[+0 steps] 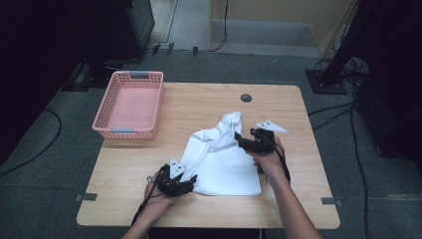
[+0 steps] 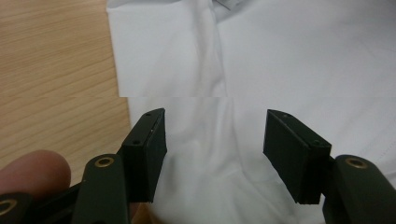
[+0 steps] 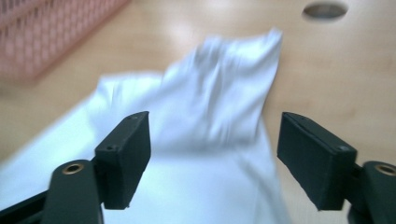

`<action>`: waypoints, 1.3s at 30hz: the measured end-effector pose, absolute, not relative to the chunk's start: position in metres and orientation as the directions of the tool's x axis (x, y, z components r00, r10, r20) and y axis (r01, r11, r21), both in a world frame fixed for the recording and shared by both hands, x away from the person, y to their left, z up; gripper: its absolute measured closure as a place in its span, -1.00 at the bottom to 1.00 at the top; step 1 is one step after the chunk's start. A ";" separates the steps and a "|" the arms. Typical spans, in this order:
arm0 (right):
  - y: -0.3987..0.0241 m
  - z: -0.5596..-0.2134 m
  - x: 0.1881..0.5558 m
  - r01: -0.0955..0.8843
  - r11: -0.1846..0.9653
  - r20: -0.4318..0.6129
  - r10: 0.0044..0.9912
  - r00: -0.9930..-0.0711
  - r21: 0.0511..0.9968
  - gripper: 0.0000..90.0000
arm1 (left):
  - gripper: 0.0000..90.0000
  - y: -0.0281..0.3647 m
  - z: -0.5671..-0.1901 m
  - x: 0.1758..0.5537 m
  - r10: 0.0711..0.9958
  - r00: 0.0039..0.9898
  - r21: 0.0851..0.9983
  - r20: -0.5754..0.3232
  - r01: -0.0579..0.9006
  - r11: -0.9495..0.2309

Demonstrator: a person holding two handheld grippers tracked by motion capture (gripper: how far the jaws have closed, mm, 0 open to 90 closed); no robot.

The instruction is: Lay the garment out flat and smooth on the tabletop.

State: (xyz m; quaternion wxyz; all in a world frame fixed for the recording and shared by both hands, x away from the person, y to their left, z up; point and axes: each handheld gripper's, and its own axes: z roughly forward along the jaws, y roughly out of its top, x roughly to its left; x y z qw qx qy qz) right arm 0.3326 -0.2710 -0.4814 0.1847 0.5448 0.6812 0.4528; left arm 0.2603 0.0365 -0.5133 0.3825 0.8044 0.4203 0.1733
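A white cloth (image 1: pixel 224 162) lies partly folded on the wooden table (image 1: pixel 283 114), with a bunched, twisted end (image 1: pixel 230 122) pointing toward the far side. My left gripper (image 1: pixel 191 180) rests at the cloth's near left corner. In the left gripper view its jaws stand open (image 2: pixel 215 149) over the white fabric (image 2: pixel 280 56), not pressing on it. My right gripper (image 1: pixel 240 137) hovers at the cloth's right side by the bunched part. In the blurred right gripper view its jaws are open (image 3: pixel 215 154), with the raised fabric (image 3: pixel 219 93) just beyond them and nothing gripped.
An empty pink mesh basket (image 1: pixel 130 131) sits at the table's far left corner, also seen as a basket (image 3: pixel 42 32) in the right gripper view. A round cable hole (image 1: pixel 246 97) lies near the far edge. Bare wood surrounds the cloth.
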 end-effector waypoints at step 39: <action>-0.282 -0.526 0.231 0.634 0.193 0.024 0.948 -0.316 0.749 -0.60 | 0.06 0.054 -0.521 0.223 0.776 0.631 0.766 -0.007 0.502 -0.401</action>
